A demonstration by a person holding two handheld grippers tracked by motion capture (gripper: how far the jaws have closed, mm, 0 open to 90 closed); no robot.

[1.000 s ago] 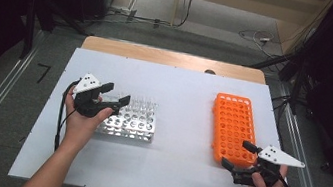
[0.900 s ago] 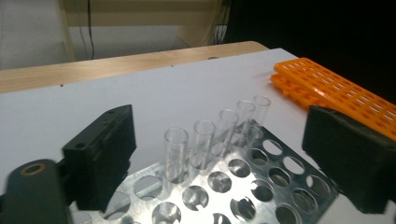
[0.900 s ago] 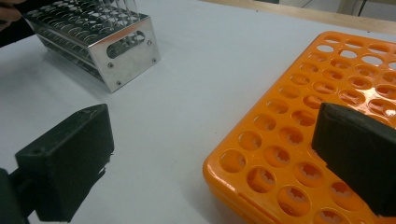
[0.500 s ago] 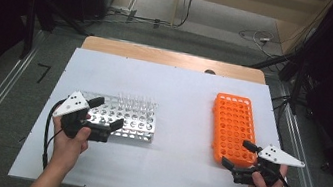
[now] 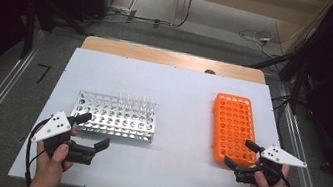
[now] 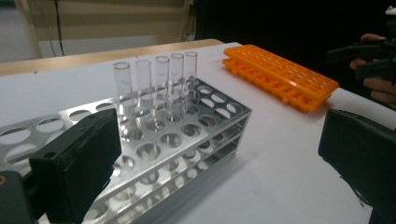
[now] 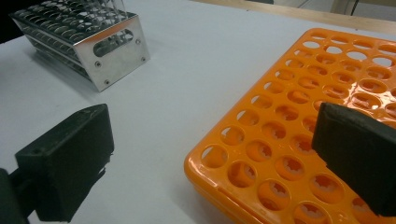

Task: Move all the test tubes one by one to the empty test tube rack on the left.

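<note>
Left gripper (image 5: 93, 131) fingers have just spread apart, empty, beside metal rack (image 5: 115, 116); right gripper (image 5: 245, 155) fingers apart by orange rack (image 5: 233, 127).

Before your left gripper (image 5: 92, 135): silver metal rack (image 5: 115, 117), clear glass tubes (image 6: 156, 86). By your right gripper (image 5: 244, 155): orange rack (image 5: 233, 127). White table (image 5: 179, 95).

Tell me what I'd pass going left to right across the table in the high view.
Left gripper → silver metal rack holding clear glass tubes → bare stretch of white table → orange rack → right gripper, at the orange rack's near end.
</note>
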